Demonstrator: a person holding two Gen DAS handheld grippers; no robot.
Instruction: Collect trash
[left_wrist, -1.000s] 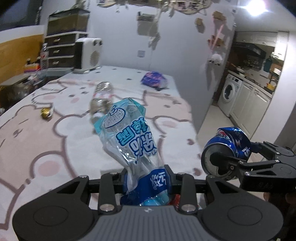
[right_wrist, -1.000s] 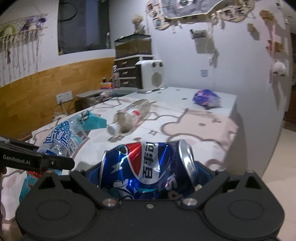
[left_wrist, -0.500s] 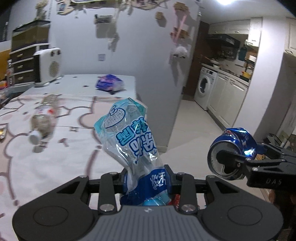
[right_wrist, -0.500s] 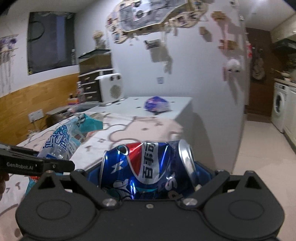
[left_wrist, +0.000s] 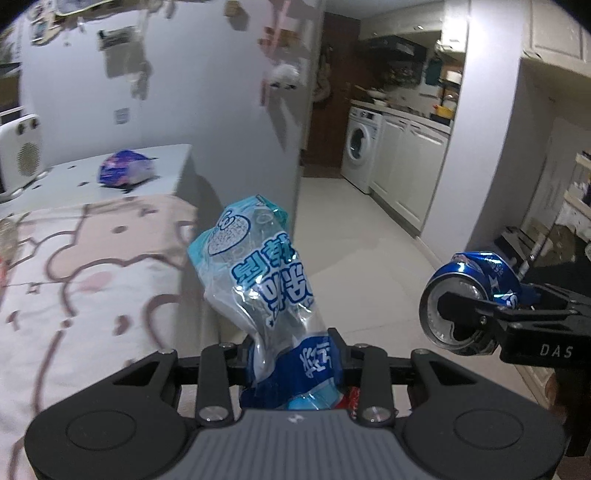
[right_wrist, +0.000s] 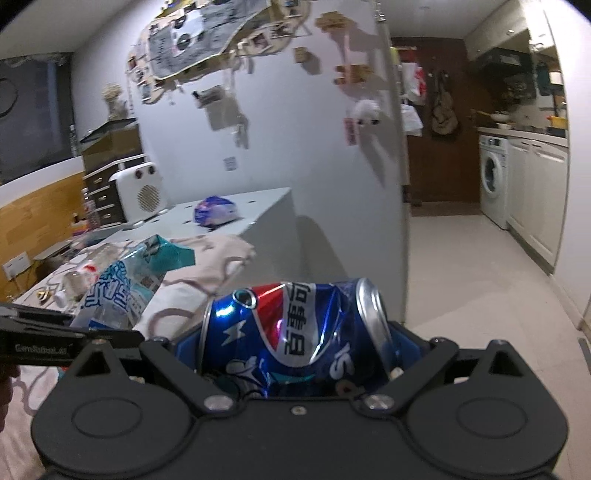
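My left gripper is shut on a crumpled clear plastic bottle with a blue label, which sticks up and forward from the jaws. My right gripper is shut on a crushed blue soda can lying sideways between its fingers. In the left wrist view the can hangs at the right over the floor, its open end facing the camera. In the right wrist view the bottle and the left gripper show at the left, over the table's edge.
The table with a pink bear-print cloth lies to the left. On it are a purple snack bag, a clear bottle and a white heater. Pale floor leads right toward a washing machine and kitchen cabinets.
Both grippers have swung to the right, off the table and toward the floor and kitchen. The bottle and the can stay gripped as before.
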